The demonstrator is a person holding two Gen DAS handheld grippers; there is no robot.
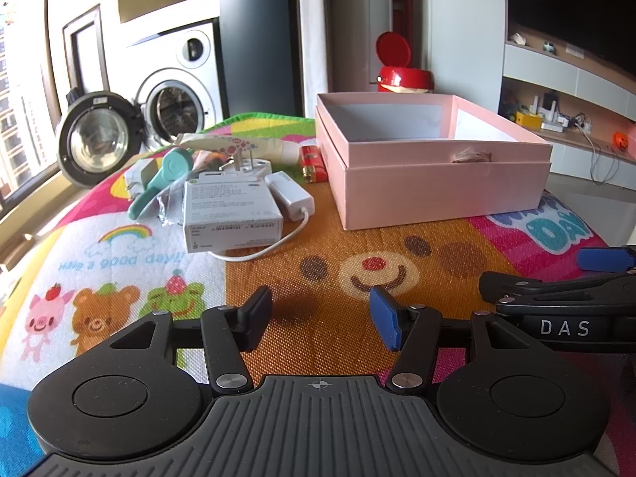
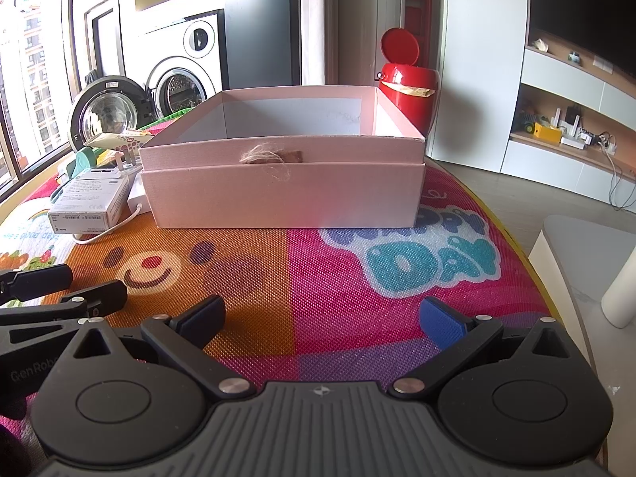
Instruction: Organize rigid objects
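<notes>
An open pink box (image 1: 433,189) (image 2: 282,190) stands empty on the colourful cartoon mat (image 1: 318,278). Left of it lies a pile: a white carton (image 1: 228,214) (image 2: 89,202), a white adapter with cable (image 1: 288,194), a white wall plug (image 1: 246,165), a teal tool (image 1: 163,183), a red lighter (image 1: 312,163) and a patterned tube (image 1: 238,143). My left gripper (image 1: 320,318) hovers open over the mat's bear face, nothing between its fingers. Wide open and empty, my right gripper (image 2: 328,320) faces the box front; its fingers (image 1: 604,258) show at the left wrist view's right edge.
A red lidded bin (image 2: 409,95) stands behind the box. A washing machine (image 1: 179,91) with its door (image 1: 97,139) swung open is at the back left. Shelving with small items (image 2: 564,127) lines the right wall. A white rounded seat (image 2: 588,262) sits beside the mat's right edge.
</notes>
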